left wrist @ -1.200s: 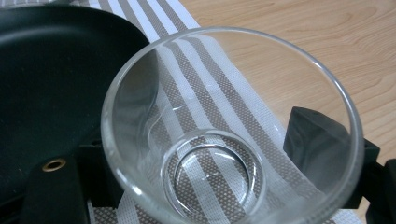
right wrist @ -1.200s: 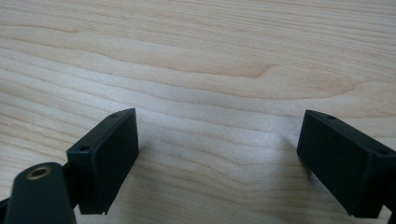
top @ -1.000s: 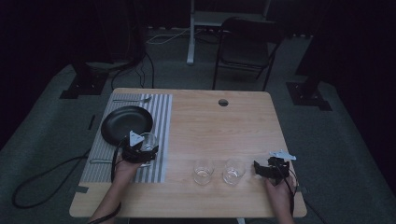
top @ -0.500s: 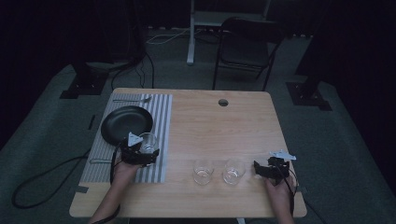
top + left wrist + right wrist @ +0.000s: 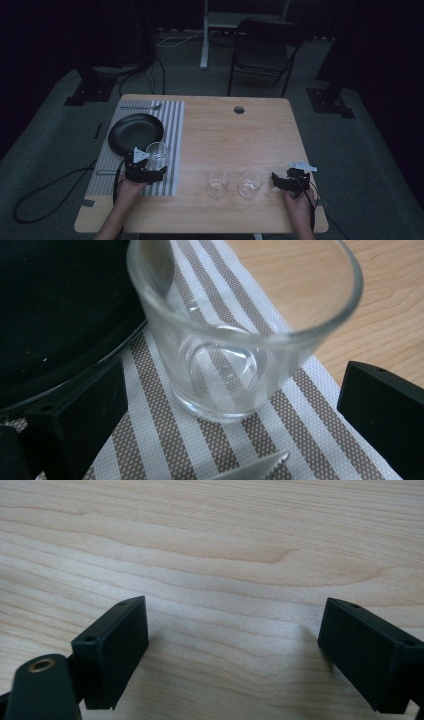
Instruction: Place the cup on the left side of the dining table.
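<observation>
A clear empty glass (image 5: 158, 153) (image 5: 235, 340) stands upright on the striped placemat (image 5: 173, 120), just right of the black plate (image 5: 134, 132). My left gripper (image 5: 153, 168) (image 5: 230, 390) is right behind it. Its jaws have just been opening and now stand wide on either side of the glass's base, with gaps between the pads and the glass. Two more clear glasses (image 5: 218, 184) (image 5: 250, 183) stand side by side on the bare wood near the front edge. My right gripper (image 5: 276, 179) (image 5: 235, 630) rests open just right of them, with only table wood between its jaws.
The wooden table (image 5: 235, 135) has a round hole (image 5: 239, 109) near its far edge. A piece of cutlery (image 5: 141, 106) lies at the far end of the placemat. A pale utensil tip (image 5: 250, 471) lies close in front of my left gripper. A chair (image 5: 262, 50) stands behind the table.
My left gripper has let go of the glass and drawn back slightly toward the person; the glass now stands free on the placemat. The right gripper has not moved.
</observation>
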`<action>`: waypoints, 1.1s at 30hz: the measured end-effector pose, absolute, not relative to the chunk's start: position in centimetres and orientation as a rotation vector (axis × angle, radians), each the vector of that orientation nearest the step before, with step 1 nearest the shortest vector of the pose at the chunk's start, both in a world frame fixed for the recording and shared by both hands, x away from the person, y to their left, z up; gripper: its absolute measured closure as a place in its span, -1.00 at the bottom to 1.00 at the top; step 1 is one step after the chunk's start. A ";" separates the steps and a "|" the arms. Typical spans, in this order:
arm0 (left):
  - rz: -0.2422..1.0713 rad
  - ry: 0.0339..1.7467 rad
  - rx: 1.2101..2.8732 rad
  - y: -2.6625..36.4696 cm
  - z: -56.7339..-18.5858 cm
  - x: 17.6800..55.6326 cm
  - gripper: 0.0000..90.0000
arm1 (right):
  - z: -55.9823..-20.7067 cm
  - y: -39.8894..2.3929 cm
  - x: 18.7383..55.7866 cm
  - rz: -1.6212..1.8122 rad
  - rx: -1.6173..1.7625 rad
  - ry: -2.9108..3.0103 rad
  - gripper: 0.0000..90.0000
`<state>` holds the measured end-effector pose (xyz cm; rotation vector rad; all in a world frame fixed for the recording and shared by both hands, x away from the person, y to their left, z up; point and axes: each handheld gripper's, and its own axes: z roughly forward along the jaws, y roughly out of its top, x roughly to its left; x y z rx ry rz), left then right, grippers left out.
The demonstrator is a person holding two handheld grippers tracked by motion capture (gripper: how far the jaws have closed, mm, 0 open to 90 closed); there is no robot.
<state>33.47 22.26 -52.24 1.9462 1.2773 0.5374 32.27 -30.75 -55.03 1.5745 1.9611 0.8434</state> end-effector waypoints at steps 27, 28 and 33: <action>0.619 1.384 1.920 26.0 -52.8 29.6 -0.99 | -55.0 -30.7 32.3 0.845 1.577 1.959 -0.72; 0.631 1.395 1.920 26.2 -52.9 29.5 -0.99 | -55.0 -30.7 32.3 0.844 1.577 1.960 -0.73; 0.639 1.451 1.907 27.5 -53.4 29.0 -0.99 | -55.0 -30.7 32.3 0.845 1.577 1.960 -0.73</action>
